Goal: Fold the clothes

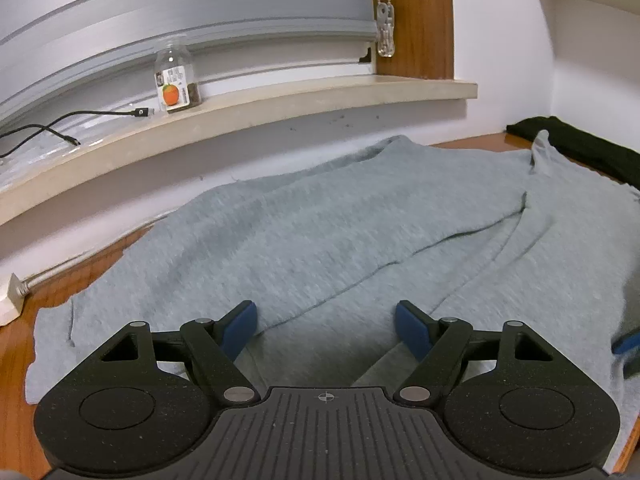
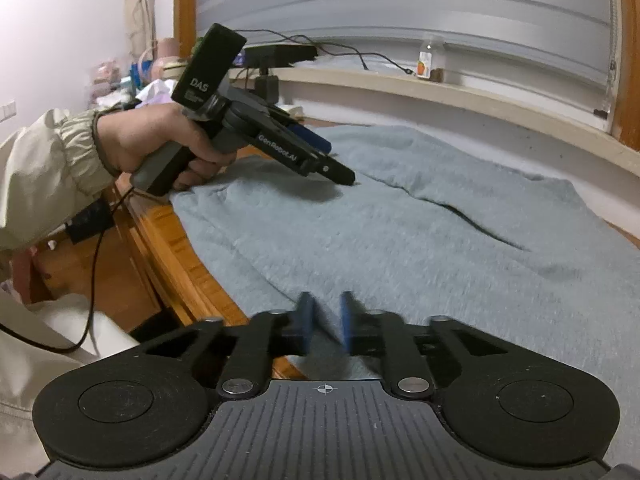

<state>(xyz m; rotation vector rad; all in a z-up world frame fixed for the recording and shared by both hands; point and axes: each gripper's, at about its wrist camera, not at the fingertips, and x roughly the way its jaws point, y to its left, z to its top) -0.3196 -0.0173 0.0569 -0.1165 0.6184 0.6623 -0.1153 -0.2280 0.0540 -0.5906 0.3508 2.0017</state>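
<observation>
A light grey garment (image 1: 360,220) lies spread flat over the wooden table (image 1: 16,344), with a long fold line running across it. My left gripper (image 1: 326,310) hovers open just above the garment's left part, nothing between its blue pads. From the right wrist view, the left gripper (image 2: 344,176) is held by a hand (image 2: 160,136) and tilts down at the cloth (image 2: 440,240). My right gripper (image 2: 326,308) sits at the garment's near edge by the table rim (image 2: 172,248). Its blue pads are nearly together, with a thin ridge of grey cloth between them.
A dark folded cloth (image 1: 580,148) lies at the far right by the wall. A windowsill (image 1: 320,92) runs behind the table, carrying a clear jar (image 1: 176,76) and a black cable (image 1: 60,120). A cream sleeve (image 2: 40,172) and dangling wire are at the left.
</observation>
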